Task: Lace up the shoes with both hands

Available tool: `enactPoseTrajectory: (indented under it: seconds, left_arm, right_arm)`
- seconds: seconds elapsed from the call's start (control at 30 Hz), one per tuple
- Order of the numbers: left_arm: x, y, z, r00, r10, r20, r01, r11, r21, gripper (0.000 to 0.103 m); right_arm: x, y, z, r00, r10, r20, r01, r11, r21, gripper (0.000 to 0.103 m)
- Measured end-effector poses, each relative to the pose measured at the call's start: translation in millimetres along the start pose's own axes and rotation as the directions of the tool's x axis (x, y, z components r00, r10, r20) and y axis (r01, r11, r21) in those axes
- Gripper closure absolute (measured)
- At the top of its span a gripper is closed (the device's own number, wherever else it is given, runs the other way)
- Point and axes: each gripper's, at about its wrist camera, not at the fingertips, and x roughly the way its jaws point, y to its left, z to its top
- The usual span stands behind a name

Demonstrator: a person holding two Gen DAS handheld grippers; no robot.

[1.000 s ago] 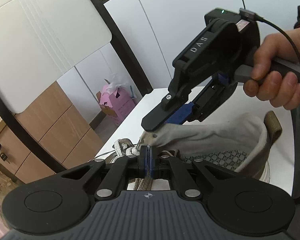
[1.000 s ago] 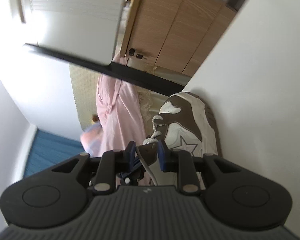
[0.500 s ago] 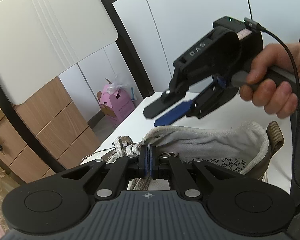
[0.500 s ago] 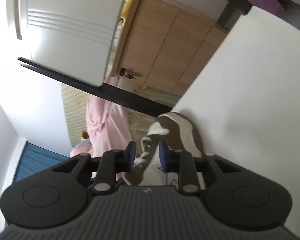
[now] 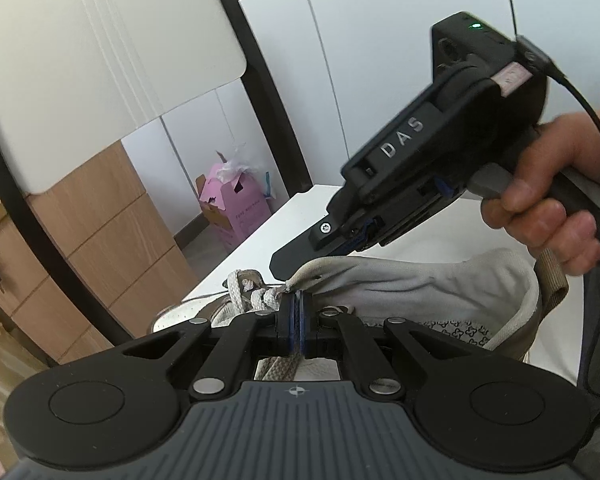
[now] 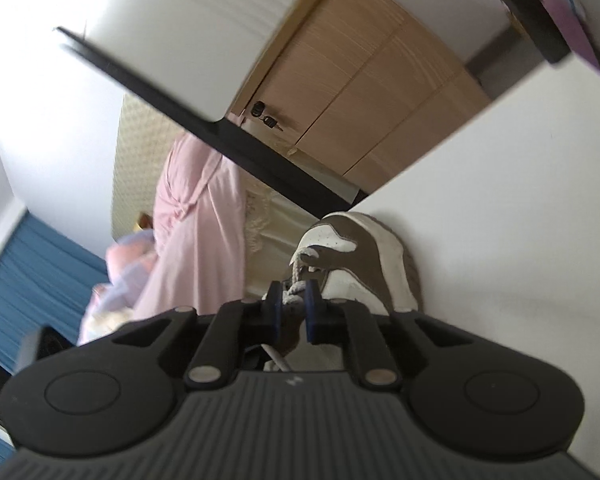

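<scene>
Our left gripper (image 5: 296, 320) has its blue pads pressed together on a flat beige lace (image 5: 284, 368). The lace comes up from below the fingers, passes between the pads and leaves at their tips. Just past those tips lies the knotty cluster of lacing (image 5: 252, 292) on the front of the shoe (image 5: 420, 288). The shoe sits directly ahead of and beneath this tool, its open grey-lined collar to the right of the fingers. Its heel tab (image 5: 552, 280) is farther right, touching the hand (image 5: 548, 208).

That hand holds our right gripper (image 6: 291, 312), which reaches in from the upper right of the left tool. It slopes down so that its fingertips hang just above the upper edge of the shoe's lining, close ahead of the left pads. In its own blurred view the jaws have just been closing, and only a narrow gap is left. A pale lace strand (image 6: 291, 298) runs across that gap from pad to pad, and the pads appear to pinch it, though the blur keeps us from full certainty. Beyond these fingertips the brown and white toe of the shoe points away from the tool. The shoe rests on the white table (image 6: 500, 200), which spreads to the right of the gripper.

Far ahead of the left tool, off to its left, a pink box (image 5: 236, 208) stands on the floor by the wall.
</scene>
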Motion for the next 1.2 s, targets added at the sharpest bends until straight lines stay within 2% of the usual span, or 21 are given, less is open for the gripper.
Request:
enactPoseTrajectory:
  seconds: [0.07, 0.17, 0.27, 0.33, 0.37, 0.43, 0.47, 0.6, 0.67, 0.77, 0.83, 0.97, 1.07, 1.1, 1.13, 1.2]
  left_arm:
    - [-0.6, 0.3, 0.2, 1.000, 0.002, 0.000, -0.002, 1.000, -0.010, 0.100]
    - [-1.5, 5.0, 1.9, 1.000, -0.001, 0.004, 0.001, 0.998, -0.059, 0.099]
    - [-4.1, 8.7, 3.6, 1.000, 0.011, 0.010, -0.009, 0.994, -0.112, 0.096]
    - [-5.0, 11.2, 3.8, 0.999, 0.042, 0.008, -0.040, 0.989, -0.144, 0.078]
    - [-7.5, 13.1, 3.4, 0.998, 0.058, 0.011, -0.056, 0.986, -0.160, 0.074]
    - [-14.2, 16.9, 2.6, 0.996, 0.081, 0.021, -0.076, 0.977, -0.197, 0.057]
    - [-18.6, 17.8, 2.4, 0.996, 0.087, 0.025, -0.079, 0.972, -0.221, 0.056]
    - [-34.9, 15.7, 3.0, 0.995, 0.098, 0.029, -0.085, 0.951, -0.298, 0.056]
    - [-39.7, 11.2, 3.7, 0.993, 0.110, 0.029, -0.094, 0.939, -0.331, 0.056]
    - [-39.6, 2.8, 5.9, 0.990, 0.141, 0.011, -0.126, 0.915, -0.384, 0.056]
    - [-40.3, -3.7, 7.1, 0.987, 0.158, -0.002, -0.145, 0.899, -0.414, 0.056]
    - [-34.0, -19.8, 11.6, 0.982, 0.183, -0.038, -0.181, 0.880, -0.439, 0.056]
    - [-26.5, -26.7, 15.3, 0.970, 0.228, -0.081, -0.239, 0.855, -0.459, 0.057]
    - [-24.2, -26.7, 16.2, 0.964, 0.247, -0.097, -0.263, 0.843, -0.470, 0.059]
    - [-22.4, -26.1, 16.5, 0.958, 0.265, -0.113, -0.286, 0.827, -0.484, 0.062]
    - [-18.9, -24.7, 15.6, 0.946, 0.291, -0.140, -0.321, 0.798, -0.510, 0.075]
  right_arm:
    - [0.1, 2.4, -2.0, 1.000, -0.010, 0.010, 0.010, 1.000, -0.004, 0.099]
    - [-1.6, -12.8, -5.5, 0.999, 0.013, 0.040, -0.018, 0.992, 0.125, 0.101]
    - [-5.8, -17.7, -8.3, 0.996, 0.016, 0.088, -0.033, 0.981, 0.192, 0.101]
    - [-9.3, -19.8, -8.9, 0.992, 0.014, 0.128, -0.042, 0.974, 0.225, 0.101]
    - [-11.5, -20.6, -9.1, 0.988, 0.012, 0.153, -0.049, 0.970, 0.238, 0.101]
    - [-14.7, -22.8, -10.0, 0.981, -0.006, 0.193, -0.045, 0.965, 0.257, 0.102]
    - [-16.1, -24.0, -11.1, 0.977, -0.016, 0.212, -0.041, 0.964, 0.264, 0.103]
    - [-25.2, -28.4, -7.7, 0.955, -0.061, 0.290, -0.031, 0.953, 0.302, 0.102]
    - [-27.9, -28.5, -5.7, 0.951, -0.079, 0.298, -0.015, 0.954, 0.300, 0.102]
    - [-26.5, -22.5, -4.9, 0.961, -0.044, 0.274, -0.034, 0.961, 0.273, 0.093]
    - [-27.0, -22.5, -6.8, 0.968, -0.046, 0.248, -0.025, 0.962, 0.274, 0.071]
    - [-21.0, -22.2, -10.3, 0.978, -0.050, 0.204, -0.010, 0.959, 0.283, 0.071]
    - [-13.4, -16.9, -14.2, 0.983, -0.041, 0.179, -0.009, 0.963, 0.270, 0.084]
    - [-11.7, -14.8, -16.2, 0.985, -0.043, 0.169, -0.003, 0.964, 0.264, 0.092]
    - [-9.6, -14.2, -17.7, 0.986, -0.046, 0.161, 0.002, 0.964, 0.267, 0.095]
    - [-6.1, -13.9, -20.5, 0.987, -0.042, 0.155, -0.004, 0.959, 0.282, 0.096]
